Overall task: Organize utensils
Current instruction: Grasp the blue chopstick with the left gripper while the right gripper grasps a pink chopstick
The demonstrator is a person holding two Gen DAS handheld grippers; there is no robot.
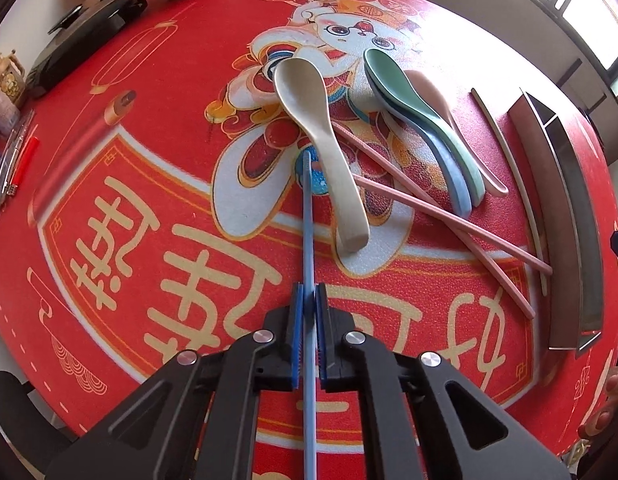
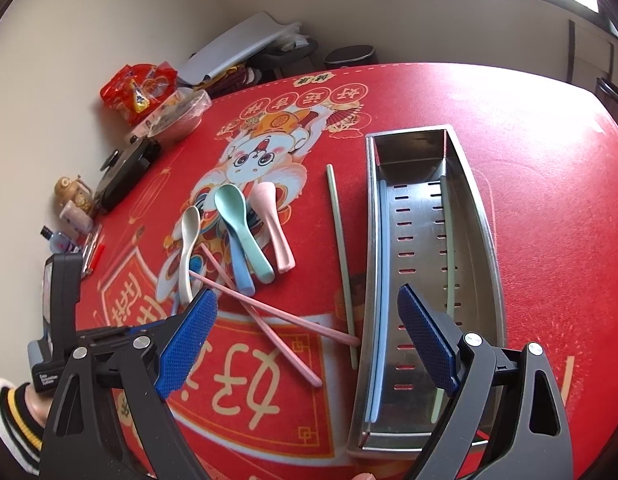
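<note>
My left gripper (image 1: 307, 300) is shut on a blue chopstick (image 1: 307, 216) that points ahead toward a cream spoon (image 1: 317, 136). Green, blue and pink spoons (image 1: 425, 120) lie to the right, with two crossed pink chopsticks (image 1: 449, 216) and a green chopstick (image 1: 505, 152). The steel utensil tray (image 2: 485, 216) holds a blue chopstick (image 2: 379, 300) and a green chopstick (image 2: 449, 280). My right gripper (image 2: 305, 344) is open and empty, above the mat just left of the tray. The spoons (image 2: 245, 224) and pink chopsticks (image 2: 269, 320) lie left of it.
A red printed mat (image 2: 549, 200) covers the table. A black pan lid (image 1: 81, 40), a bowl (image 2: 177, 120), snack bags (image 2: 141, 88), small bottles (image 2: 73, 208) and pens (image 1: 17, 160) sit along the far left edge. A wall and window lie beyond.
</note>
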